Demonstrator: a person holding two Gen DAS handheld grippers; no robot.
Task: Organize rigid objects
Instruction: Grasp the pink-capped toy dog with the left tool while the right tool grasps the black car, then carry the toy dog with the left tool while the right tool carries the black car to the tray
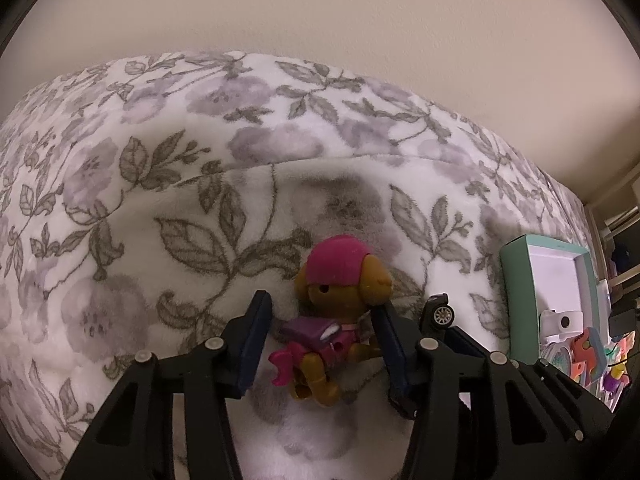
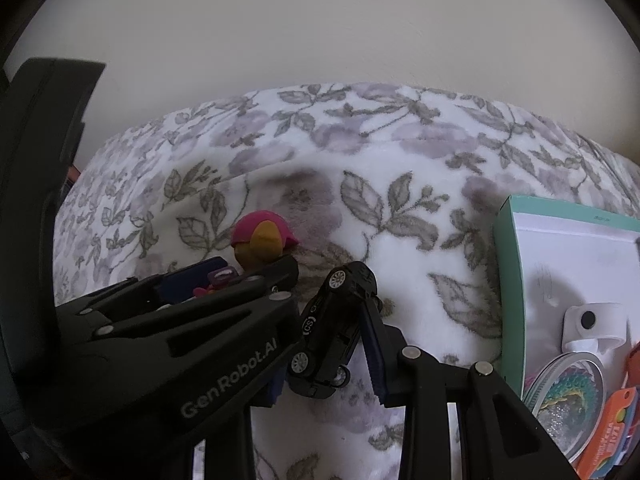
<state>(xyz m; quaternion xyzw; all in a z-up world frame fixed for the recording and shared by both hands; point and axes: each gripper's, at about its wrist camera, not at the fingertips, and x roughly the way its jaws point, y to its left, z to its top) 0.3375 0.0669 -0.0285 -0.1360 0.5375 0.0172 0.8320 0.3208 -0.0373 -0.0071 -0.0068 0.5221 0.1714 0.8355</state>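
A fleecy white blanket printed with grey leaves and pale purple flowers (image 1: 192, 184) is spread across most of both views, beneath a plain cream wall (image 1: 320, 4) that fills the upper part of each frame. At the right edge of both frames an open box with mint-green outer walls and a white interior (image 2: 505, 280) is seen standing on the blanket; a small white cylindrical item with a dark round spot (image 2: 592, 320) and several colourful flat pieces are gathered in its lower part.

In the left wrist view the left gripper (image 1: 320, 312) is seen at lower centre, its dark blue pads set about halfway apart. A brown plastic dog figure with a pink cap and pink outfit (image 1: 340, 300) lies on the blanket between them. The right-hand pad is seen against the figure's side, while a gap shows at the left-hand pad; whether the figure is actually gripped cannot be told.

In the right wrist view the right gripper (image 2: 328, 336) is seen at lower centre, closed narrowly on a small black die-cast toy car with silver wheels (image 2: 336, 320), which is held tilted, nose upward, just right of the left gripper's black frame.
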